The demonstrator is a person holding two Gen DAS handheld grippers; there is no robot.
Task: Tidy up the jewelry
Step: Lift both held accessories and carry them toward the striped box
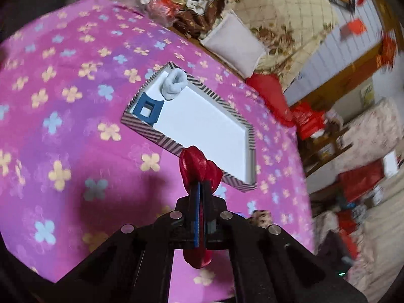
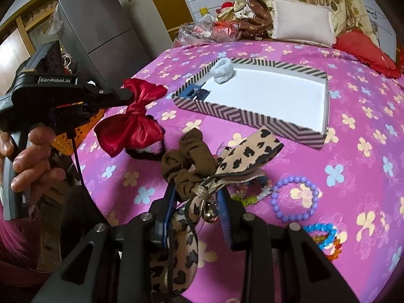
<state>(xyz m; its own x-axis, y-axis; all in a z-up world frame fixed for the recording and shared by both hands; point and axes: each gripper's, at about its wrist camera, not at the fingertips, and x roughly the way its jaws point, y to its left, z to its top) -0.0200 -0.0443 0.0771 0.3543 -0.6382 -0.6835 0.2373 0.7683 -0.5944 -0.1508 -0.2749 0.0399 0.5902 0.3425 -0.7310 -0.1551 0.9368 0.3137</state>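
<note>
1. the red satin bow hair tie hangs clamped in your left gripper, jaws clenched on its fabric, lifted off the pink flowered bedspread so it can travel to the box.
2. the leopard-print ribbon tie and brown fabric scrunchie sit bunched in your right gripper, jaws closed on them.
3. the striped-rim white box lies just ahead, holding a pale blue scrunchie and a dark blue square clip in one corner, so the rest is probably meant for these.
4. a purple bead bracelet and a blue bead bracelet are not yet sorted.
</note>
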